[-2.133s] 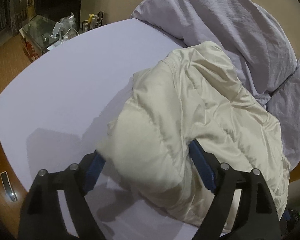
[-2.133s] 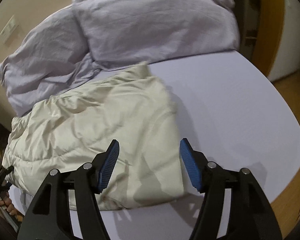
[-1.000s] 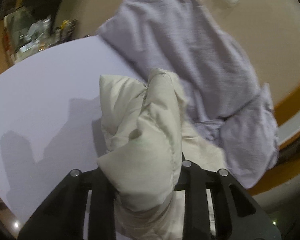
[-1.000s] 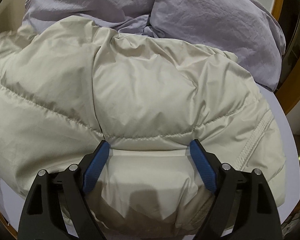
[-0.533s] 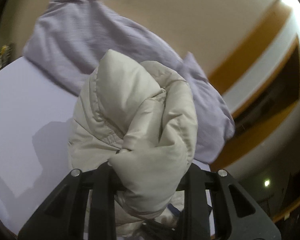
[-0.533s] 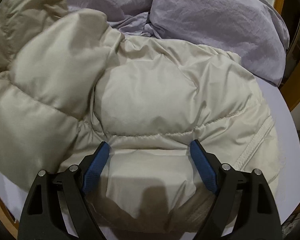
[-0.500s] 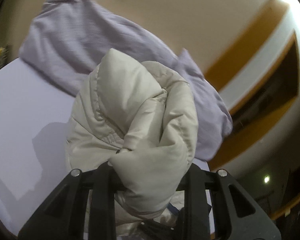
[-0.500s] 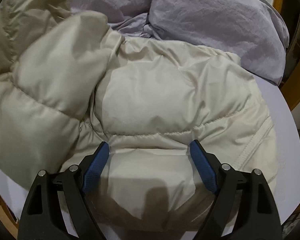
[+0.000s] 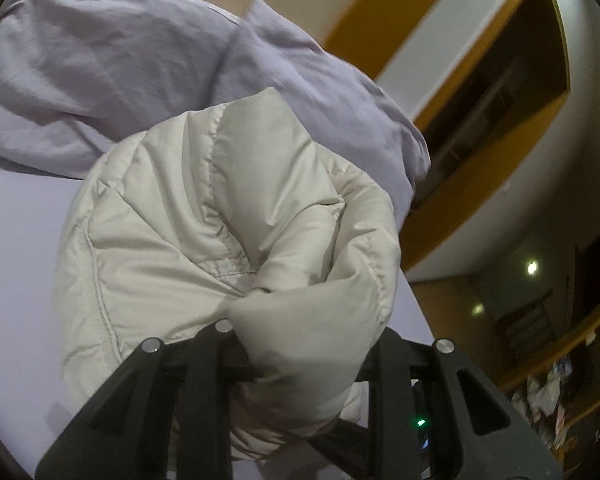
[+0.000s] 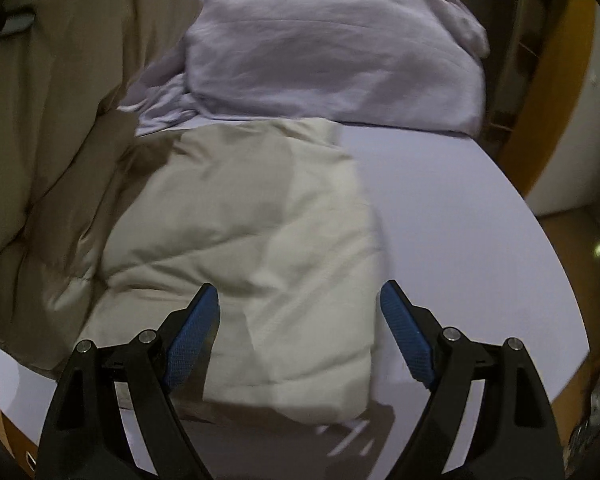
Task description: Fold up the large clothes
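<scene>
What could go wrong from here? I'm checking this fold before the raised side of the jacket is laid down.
1. The left tool pinches only a thick bunched wad of the cream puffer jacket; the slick padding could slip out mid-fold.
2. The right tool is open and grips nothing, so the flat part may drag on the bed sheet.
3. The lilac duvet touches the jacket and could be caught in the fold.

Left tool (image 9: pixel 300 364) clamped on bunched cream puffer jacket (image 9: pixel 220 240), lilac pillows (image 9: pixel 100 80) behind
</scene>
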Demonstrator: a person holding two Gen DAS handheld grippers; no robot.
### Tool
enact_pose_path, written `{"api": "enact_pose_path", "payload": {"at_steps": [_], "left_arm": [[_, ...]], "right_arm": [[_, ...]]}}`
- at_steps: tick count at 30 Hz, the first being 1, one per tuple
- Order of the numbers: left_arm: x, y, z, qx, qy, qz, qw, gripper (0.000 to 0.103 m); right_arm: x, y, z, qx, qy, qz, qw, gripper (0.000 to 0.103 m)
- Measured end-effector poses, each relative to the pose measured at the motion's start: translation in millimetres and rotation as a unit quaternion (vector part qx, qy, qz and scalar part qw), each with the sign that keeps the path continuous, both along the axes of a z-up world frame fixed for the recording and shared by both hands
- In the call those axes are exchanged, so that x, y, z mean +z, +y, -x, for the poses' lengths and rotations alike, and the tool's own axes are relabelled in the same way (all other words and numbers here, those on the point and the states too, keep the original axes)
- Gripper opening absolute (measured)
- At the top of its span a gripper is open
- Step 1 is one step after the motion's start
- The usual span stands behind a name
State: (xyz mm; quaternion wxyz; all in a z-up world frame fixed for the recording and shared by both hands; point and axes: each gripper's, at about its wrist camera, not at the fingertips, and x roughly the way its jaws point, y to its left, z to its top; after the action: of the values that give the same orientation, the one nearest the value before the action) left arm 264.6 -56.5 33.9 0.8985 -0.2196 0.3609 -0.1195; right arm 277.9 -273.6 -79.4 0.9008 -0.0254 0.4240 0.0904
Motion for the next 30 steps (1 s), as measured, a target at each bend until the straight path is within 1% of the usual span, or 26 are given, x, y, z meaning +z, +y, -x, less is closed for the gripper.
{"api": "enact_pose_path", "payload": {"at_steps": [3, 7, 12, 18, 20, 21, 22, 23, 25, 27, 30], "left_arm": [[-8, -27, -10, -0.022, 0.009, -0.020, 0.9995, 0.026], [-24, -65, -15, -0.054, 0.024, -0.057, 0.9966, 0.026], [-46, -109, -17, -0.087, 0.045, -0.104, 0.9897, 0.026], [-64, -148, -10, -0.111, 0.052, -0.158, 0.9798, 0.028], [-65, -155, -7, -0.116, 0.052, -0.171, 0.9770, 0.033], [-64, -157, -5, -0.118, 0.051, -0.172, 0.9766, 0.039], [-62, -159, -3, -0.111, 0.049, -0.176, 0.9769, 0.046], [-60, -160, -1, -0.112, 0.047, -0.177, 0.9767, 0.049], [-54, -162, 2, -0.112, 0.043, -0.181, 0.9761, 0.060], [-45, -160, 9, -0.113, 0.038, -0.179, 0.9766, 0.066], [-29, -150, 18, -0.106, 0.030, -0.164, 0.9802, 0.073]], "right_arm": [[-4, -25, 4, -0.030, 0.004, -0.001, 1.000, 0.085], [-5, -46, 2, -0.056, 0.009, -0.007, 0.998, 0.085], [-7, -70, 2, -0.090, 0.015, -0.007, 0.996, 0.085], [-13, -102, 8, -0.134, 0.028, -0.014, 0.991, 0.085], [-14, -110, 11, -0.143, 0.029, -0.019, 0.989, 0.085], [-14, -113, 12, -0.147, 0.029, -0.020, 0.989, 0.085], [-13, -117, 14, -0.151, 0.028, -0.023, 0.988, 0.085], [-12, -119, 15, -0.153, 0.027, -0.024, 0.988, 0.085], [-10, -123, 16, -0.157, 0.024, -0.028, 0.987, 0.085], [-6, -125, 16, -0.159, 0.018, -0.033, 0.987, 0.085], [1, -126, 14, -0.157, 0.011, -0.039, 0.987, 0.085]]}}
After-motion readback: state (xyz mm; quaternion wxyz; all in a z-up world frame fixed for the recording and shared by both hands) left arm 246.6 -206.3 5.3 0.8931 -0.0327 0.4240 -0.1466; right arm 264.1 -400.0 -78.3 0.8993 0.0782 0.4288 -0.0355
